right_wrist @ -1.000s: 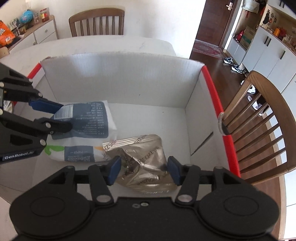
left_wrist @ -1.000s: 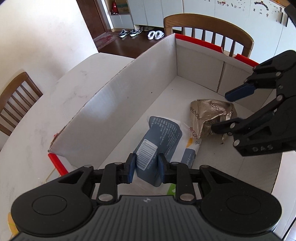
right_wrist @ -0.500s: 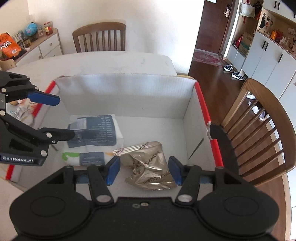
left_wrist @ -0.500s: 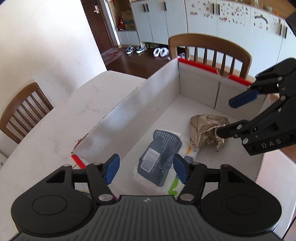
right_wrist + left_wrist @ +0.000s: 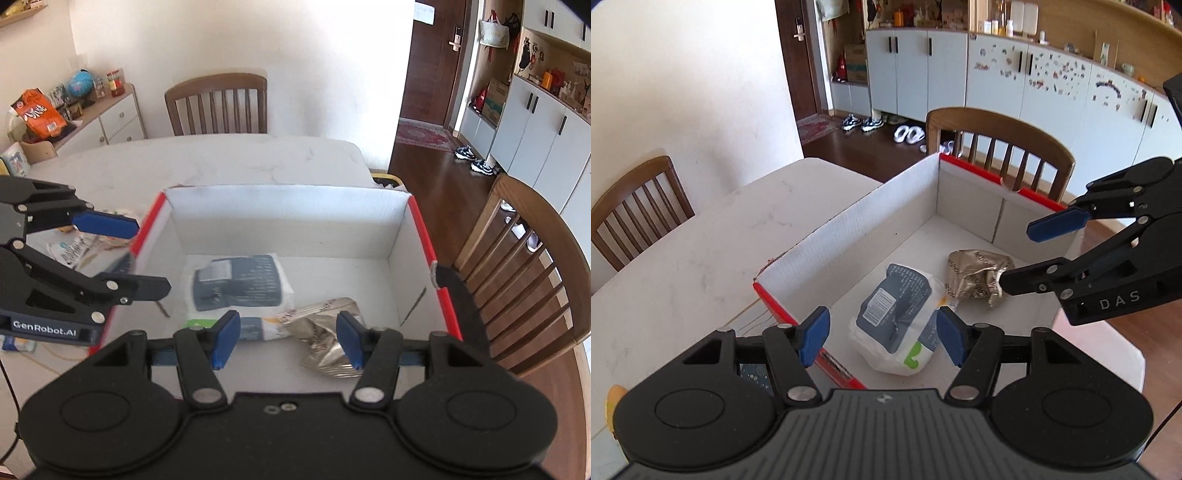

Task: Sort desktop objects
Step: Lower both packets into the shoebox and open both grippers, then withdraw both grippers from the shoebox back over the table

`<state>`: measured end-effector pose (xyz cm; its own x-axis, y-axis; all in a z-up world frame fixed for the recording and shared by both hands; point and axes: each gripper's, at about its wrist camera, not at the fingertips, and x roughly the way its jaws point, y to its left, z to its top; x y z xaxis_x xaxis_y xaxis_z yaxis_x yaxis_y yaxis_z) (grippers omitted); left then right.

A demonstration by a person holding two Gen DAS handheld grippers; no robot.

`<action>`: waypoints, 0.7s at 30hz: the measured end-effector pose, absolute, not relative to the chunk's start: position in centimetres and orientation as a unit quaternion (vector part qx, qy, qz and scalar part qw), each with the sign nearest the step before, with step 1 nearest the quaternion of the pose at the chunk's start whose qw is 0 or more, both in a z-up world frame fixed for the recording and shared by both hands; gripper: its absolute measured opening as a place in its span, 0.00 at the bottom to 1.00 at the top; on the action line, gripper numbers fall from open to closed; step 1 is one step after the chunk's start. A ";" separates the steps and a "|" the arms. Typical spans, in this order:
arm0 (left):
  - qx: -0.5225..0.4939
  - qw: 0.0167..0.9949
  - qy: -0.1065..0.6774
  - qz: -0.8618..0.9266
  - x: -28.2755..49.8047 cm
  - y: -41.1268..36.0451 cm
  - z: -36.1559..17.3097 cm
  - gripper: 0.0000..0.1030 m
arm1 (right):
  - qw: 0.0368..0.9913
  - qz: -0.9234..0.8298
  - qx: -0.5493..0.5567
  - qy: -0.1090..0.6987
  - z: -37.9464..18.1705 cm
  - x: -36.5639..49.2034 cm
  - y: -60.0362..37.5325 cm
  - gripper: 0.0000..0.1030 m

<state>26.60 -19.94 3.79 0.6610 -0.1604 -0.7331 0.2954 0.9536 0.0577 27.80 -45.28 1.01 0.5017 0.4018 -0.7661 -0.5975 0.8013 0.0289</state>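
1. Wooden chairs ring a white marble desk that carries a white cardboard box with red rims.
2. Inside the box lies a white tissue pack with a dark blue label and barcode, touching a crumpled gold foil wrapper nearer the box's far corner.
3. Left tongs hang released above the tissue pack; a second ago they clenched it, and their jaws have just been opening.
4. Right tongs are released too, above the wrapper, pads clear of it.
5. Both tongs now sit higher than before, and more of the room shows.
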 end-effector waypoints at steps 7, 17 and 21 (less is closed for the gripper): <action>0.063 0.914 0.373 -0.146 24.4 -18.3 5.0 0.61 | 0.871 0.281 -0.126 0.383 1.9 25.0 -43.8 0.67; 0.057 0.922 0.347 -0.161 21.2 -15.2 6.0 0.84 | 0.885 0.272 -0.118 0.359 2.7 20.8 -41.5 0.79; 0.045 0.924 0.343 -0.160 20.3 -13.6 6.0 0.97 | 0.890 0.272 -0.109 0.349 2.8 19.1 -40.6 0.80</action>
